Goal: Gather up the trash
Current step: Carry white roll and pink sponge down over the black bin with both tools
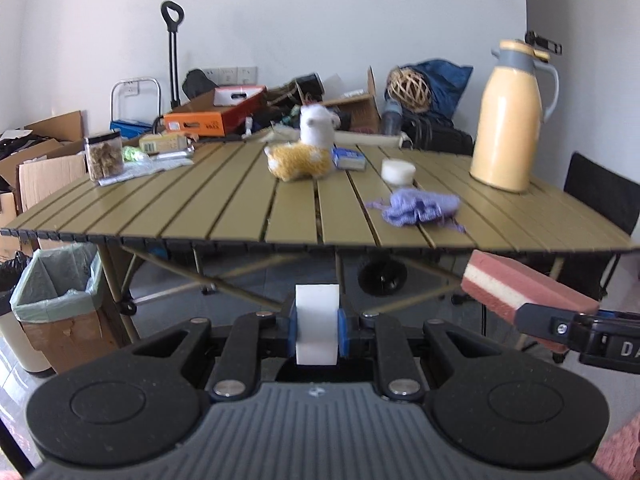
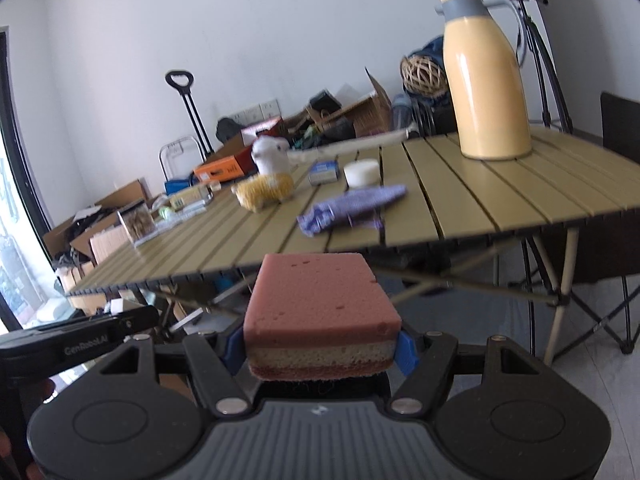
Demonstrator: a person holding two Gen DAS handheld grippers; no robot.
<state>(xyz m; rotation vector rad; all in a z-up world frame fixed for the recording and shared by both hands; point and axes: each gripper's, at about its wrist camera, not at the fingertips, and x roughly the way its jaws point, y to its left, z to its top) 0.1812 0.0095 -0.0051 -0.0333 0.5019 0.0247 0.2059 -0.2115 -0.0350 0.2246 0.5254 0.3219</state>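
My left gripper (image 1: 317,330) is shut on a white foam block (image 1: 317,318), held upright between its blue pads in front of the table edge. My right gripper (image 2: 322,346) is shut on a pink sponge (image 2: 320,304) with a cream middle layer, lying flat between its pads; that pink sponge (image 1: 520,284) also shows at the right of the left wrist view. A bin (image 1: 52,284) lined with a pale green bag stands on the floor at lower left, beside the table. Both grippers hang below the level of the tabletop.
On the slatted olive table (image 1: 200,208) lie a plush alpaca (image 1: 304,148), a purple cloth (image 1: 420,208), a white round puck (image 1: 397,171), a small blue pack (image 1: 349,159), a yellow thermos jug (image 1: 508,120) and a clear jar (image 1: 105,156). Cardboard boxes and clutter fill the back; a black folding chair (image 1: 600,200) stands right.
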